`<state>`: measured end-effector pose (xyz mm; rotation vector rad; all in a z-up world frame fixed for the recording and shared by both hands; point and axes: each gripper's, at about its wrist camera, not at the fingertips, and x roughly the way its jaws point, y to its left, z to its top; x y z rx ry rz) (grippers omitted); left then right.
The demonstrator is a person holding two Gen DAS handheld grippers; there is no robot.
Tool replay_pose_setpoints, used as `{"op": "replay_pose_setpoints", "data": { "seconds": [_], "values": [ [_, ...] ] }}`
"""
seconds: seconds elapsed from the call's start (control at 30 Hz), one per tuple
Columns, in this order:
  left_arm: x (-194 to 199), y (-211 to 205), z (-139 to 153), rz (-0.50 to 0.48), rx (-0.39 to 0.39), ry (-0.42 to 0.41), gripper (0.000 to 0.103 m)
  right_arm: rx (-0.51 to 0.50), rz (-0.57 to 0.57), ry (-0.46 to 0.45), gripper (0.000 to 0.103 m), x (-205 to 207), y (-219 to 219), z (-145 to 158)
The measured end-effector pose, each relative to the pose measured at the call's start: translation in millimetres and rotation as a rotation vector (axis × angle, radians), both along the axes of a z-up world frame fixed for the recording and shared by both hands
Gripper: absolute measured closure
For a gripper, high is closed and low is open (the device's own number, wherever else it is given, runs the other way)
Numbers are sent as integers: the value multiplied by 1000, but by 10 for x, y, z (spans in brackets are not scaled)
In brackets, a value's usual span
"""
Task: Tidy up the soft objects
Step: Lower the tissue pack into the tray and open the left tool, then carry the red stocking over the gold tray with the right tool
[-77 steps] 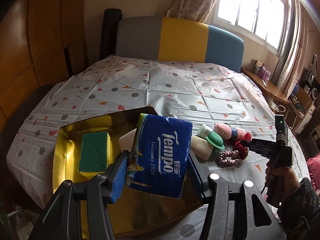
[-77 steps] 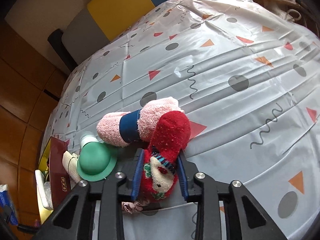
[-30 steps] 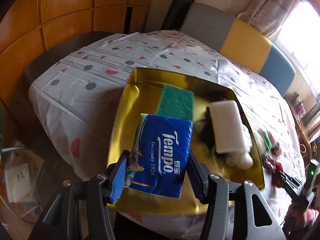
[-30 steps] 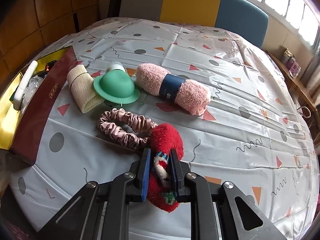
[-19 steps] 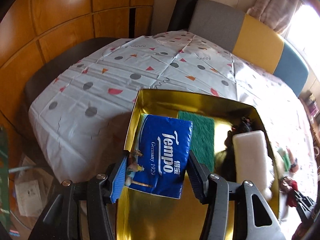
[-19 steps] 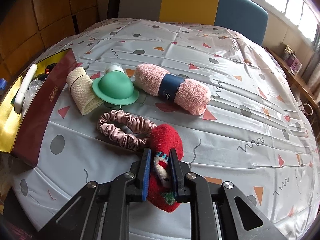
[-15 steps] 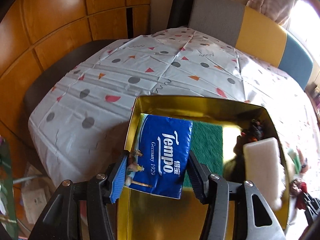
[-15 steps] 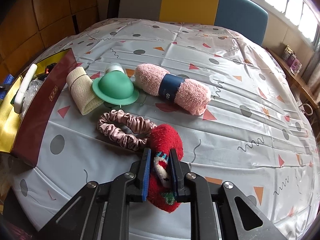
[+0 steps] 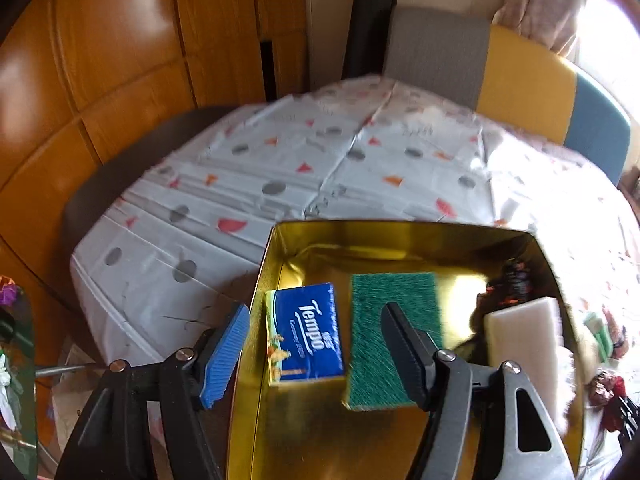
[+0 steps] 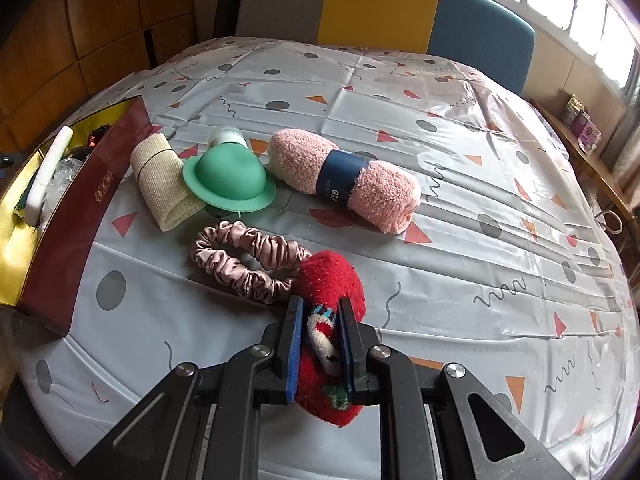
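Observation:
My left gripper [image 9: 316,340] is open above the gold tray [image 9: 360,236]. The blue Tempo tissue pack [image 9: 306,336] lies free in the tray's left side, between and below the fingers. A green scouring pad [image 9: 394,332] and a white sponge [image 9: 528,340] lie in the tray beside it. My right gripper [image 10: 322,340] is shut on a red Christmas sock [image 10: 328,280] low over the table. A pink satin scrunchie [image 10: 244,260], a pink towel roll [image 10: 344,180], a green silicone hat-shaped cup [image 10: 228,176] and a beige bandage roll [image 10: 164,180] lie on the tablecloth.
The tray's dark red outer wall [image 10: 80,216] stands at the left in the right wrist view. The table's near-left edge [image 9: 104,280] drops off next to the tray. A grey, yellow and blue headboard-like bench [image 10: 384,4] lines the far side.
My left gripper has opened and let go of the tissue pack, which now lies in the tray. The right gripper still holds the sock in the same place.

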<state>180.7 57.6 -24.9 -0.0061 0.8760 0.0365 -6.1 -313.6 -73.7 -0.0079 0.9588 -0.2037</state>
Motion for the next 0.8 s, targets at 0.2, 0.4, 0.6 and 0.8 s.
{"op": "replay_pose_setpoints", "data": {
  "seconds": [0.2, 0.4, 0.6, 0.8],
  "values": [
    [-459, -151, 147, -70, -37, -32, 34, -29, 9, -4, 90, 9, 69, 31],
    [-797, -274, 162, -112, -77, -20, 34, -36, 12, -37, 91, -17, 135, 121],
    [-1024, -335, 191, -139, -75, -31, 34, -46, 36, -43, 91, -25, 237, 142],
    [-1151, -302, 184, -135, -85, -33, 34, -83, 76, -69, 91, -31, 424, 244]
  ]
}}
